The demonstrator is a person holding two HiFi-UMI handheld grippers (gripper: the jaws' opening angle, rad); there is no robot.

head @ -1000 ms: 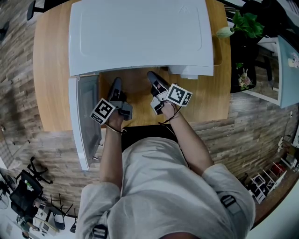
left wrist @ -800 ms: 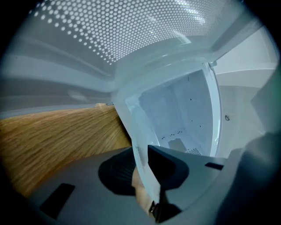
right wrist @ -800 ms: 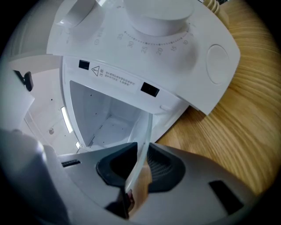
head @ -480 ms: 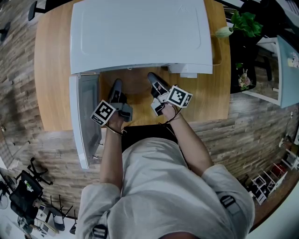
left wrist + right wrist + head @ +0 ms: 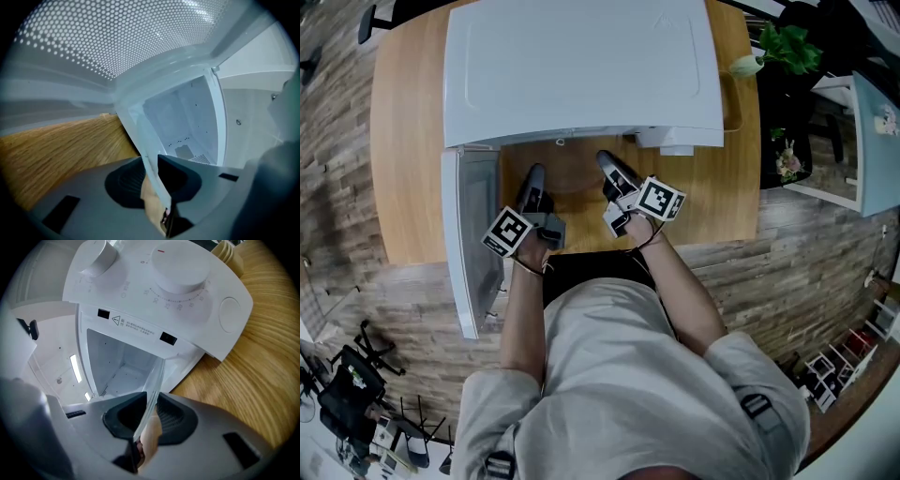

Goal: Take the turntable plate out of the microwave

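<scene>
Here, jaws of left gripper (image 5: 533, 180) and right gripper (image 5: 609, 167) pinch opposite rims of the level turntable plate (image 5: 153, 380).

Clear glass turntable plate (image 5: 568, 174) partly out of the open white microwave (image 5: 581, 70)

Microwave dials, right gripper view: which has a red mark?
The dial nearer the oval button, with a short red line on its edge; the other dial shows no red.
</scene>
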